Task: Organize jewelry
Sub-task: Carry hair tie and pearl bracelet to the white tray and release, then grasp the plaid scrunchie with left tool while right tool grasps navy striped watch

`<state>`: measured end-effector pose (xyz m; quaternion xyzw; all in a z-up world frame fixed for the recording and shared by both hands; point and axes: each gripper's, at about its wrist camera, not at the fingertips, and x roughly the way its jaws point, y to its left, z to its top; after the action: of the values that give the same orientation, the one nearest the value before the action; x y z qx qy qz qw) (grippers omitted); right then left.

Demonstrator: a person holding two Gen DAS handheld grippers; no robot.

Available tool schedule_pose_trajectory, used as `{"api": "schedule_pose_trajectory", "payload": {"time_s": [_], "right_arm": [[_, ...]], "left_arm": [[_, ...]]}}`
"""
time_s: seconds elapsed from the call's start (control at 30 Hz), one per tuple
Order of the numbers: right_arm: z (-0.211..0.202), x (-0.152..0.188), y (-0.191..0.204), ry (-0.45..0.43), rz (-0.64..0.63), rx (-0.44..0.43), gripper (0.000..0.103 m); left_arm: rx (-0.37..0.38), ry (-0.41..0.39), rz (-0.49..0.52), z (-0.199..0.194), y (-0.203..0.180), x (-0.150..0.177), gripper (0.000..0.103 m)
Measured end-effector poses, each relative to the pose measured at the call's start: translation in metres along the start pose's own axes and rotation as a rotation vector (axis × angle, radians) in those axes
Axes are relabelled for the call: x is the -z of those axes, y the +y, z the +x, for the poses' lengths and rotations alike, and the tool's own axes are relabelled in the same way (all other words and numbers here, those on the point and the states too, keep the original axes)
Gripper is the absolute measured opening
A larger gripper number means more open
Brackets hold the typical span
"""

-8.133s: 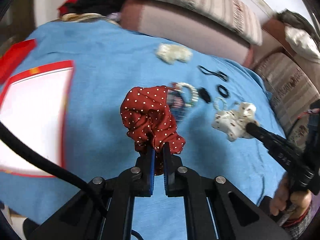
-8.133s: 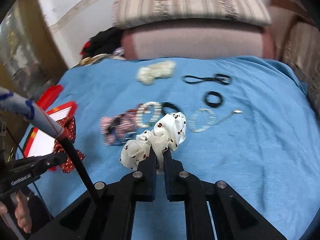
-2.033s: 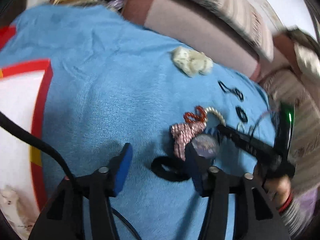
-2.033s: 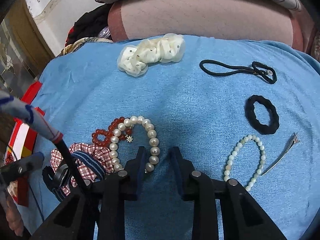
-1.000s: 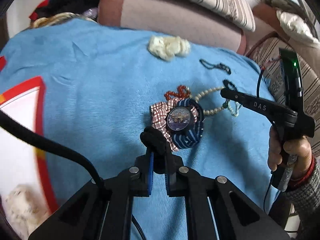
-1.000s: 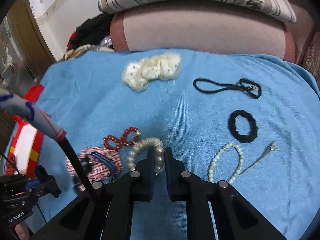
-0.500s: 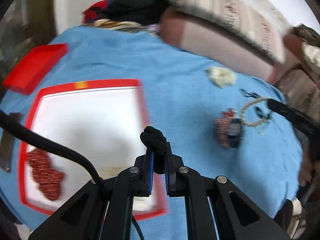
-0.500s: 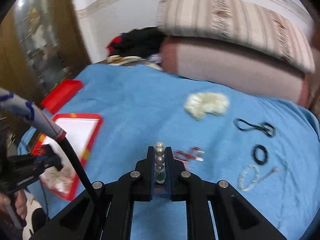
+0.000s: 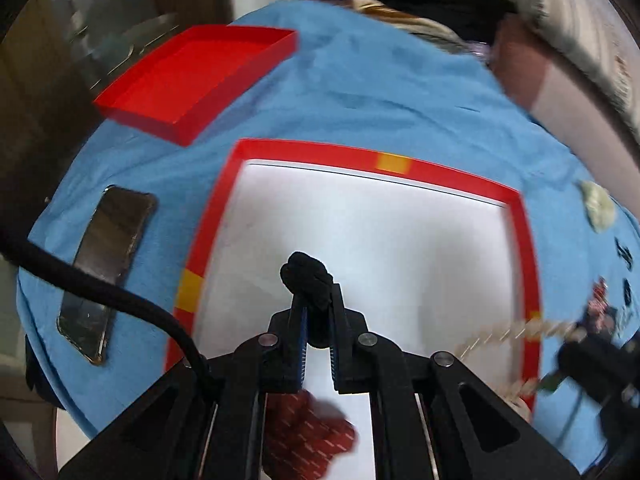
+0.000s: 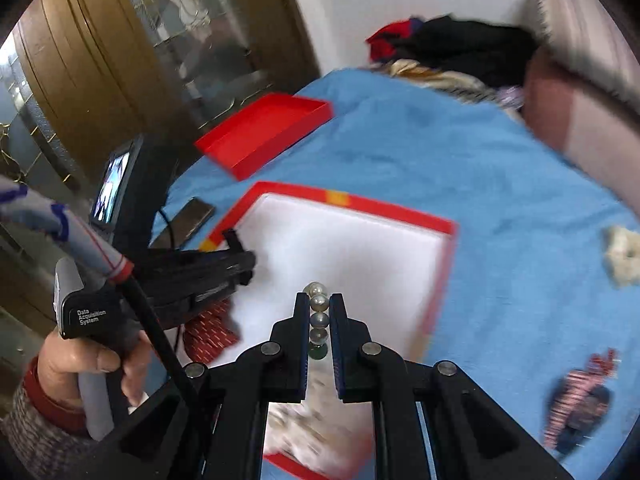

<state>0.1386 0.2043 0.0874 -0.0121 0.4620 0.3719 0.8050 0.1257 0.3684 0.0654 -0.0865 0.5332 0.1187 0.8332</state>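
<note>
My left gripper (image 9: 317, 300) is shut on a black hair tie (image 9: 307, 280) and holds it over the white inside of the red-rimmed box (image 9: 400, 166). My right gripper (image 10: 319, 306) is shut on a pearl bracelet (image 10: 319, 312) above the same box (image 10: 384, 206); the bracelet also shows blurred in the left wrist view (image 9: 516, 330). A red dotted scrunchie (image 9: 308, 436) lies in the box under my left gripper, and it also shows in the right wrist view (image 10: 210, 334). A white dotted scrunchie (image 10: 308, 432) lies in the box's near corner.
The red box lid (image 9: 192, 80) lies on the blue cloth (image 9: 360, 100) beyond the box. A phone (image 9: 104, 268) lies left of the box. A cream scrunchie (image 10: 622, 256), a plaid scrunchie with a watch (image 10: 576, 400) and red beads (image 10: 604, 358) lie right.
Both grippers have swung left from the jewelry pile to over the box, each still holding its item. The box now fills both views.
</note>
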Motion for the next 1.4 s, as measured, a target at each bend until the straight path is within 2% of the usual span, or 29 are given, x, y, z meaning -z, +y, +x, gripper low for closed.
{"api": "schedule_pose_trajectory", "payload": {"time_s": [0.1,0.23,0.33,0.4,0.43,0.57,0.7,0.87,0.97,1.07,1.33,1.4], "right_arm": [[0.031,0.002,-0.006,0.05,0.012,0.022,0.01],[0.042,0.009,-0.019,0.078,0.034,0.062,0.011],[0.034,0.012,-0.023,0.067,0.022,0.083,0.013],[0.022,0.013,-0.024,0.047,0.016,0.093,0.023],[0.015,0.013,-0.025,0.035,0.012,0.097,0.027],[-0.025,0.022,-0.039,-0.027,0.012,0.139,0.03],[-0.07,0.044,-0.079,-0.064,0.082,0.187,0.033],[-0.118,0.09,-0.157,-0.061,0.216,0.292,0.033],[-0.136,0.111,-0.189,-0.067,0.28,0.31,0.033],[-0.14,0.124,-0.2,-0.064,0.288,0.288,0.033],[-0.106,0.123,-0.208,-0.041,0.304,0.235,0.033],[-0.1,0.122,-0.212,-0.037,0.316,0.225,0.02]], "left_arm": [[-0.01,0.016,-0.018,0.01,0.007,-0.004,0.009],[-0.018,0.013,-0.009,0.014,0.002,-0.003,0.012],[-0.014,0.003,-0.027,0.012,0.001,-0.004,0.031],[-0.008,-0.021,-0.055,0.004,0.002,-0.003,0.046],[-0.002,-0.031,-0.064,-0.001,0.002,-0.003,0.048],[0.006,-0.068,-0.075,-0.023,-0.002,0.001,0.049],[0.014,-0.123,-0.041,-0.051,-0.023,0.011,0.049],[0.096,-0.149,0.026,-0.075,-0.075,0.028,0.05],[0.154,-0.142,0.067,-0.079,-0.109,0.039,0.05],[0.196,-0.116,0.101,-0.072,-0.14,0.048,0.051],[0.267,-0.037,0.149,-0.041,-0.199,0.059,0.051],[0.286,-0.022,0.159,-0.032,-0.211,0.06,0.051]]}}
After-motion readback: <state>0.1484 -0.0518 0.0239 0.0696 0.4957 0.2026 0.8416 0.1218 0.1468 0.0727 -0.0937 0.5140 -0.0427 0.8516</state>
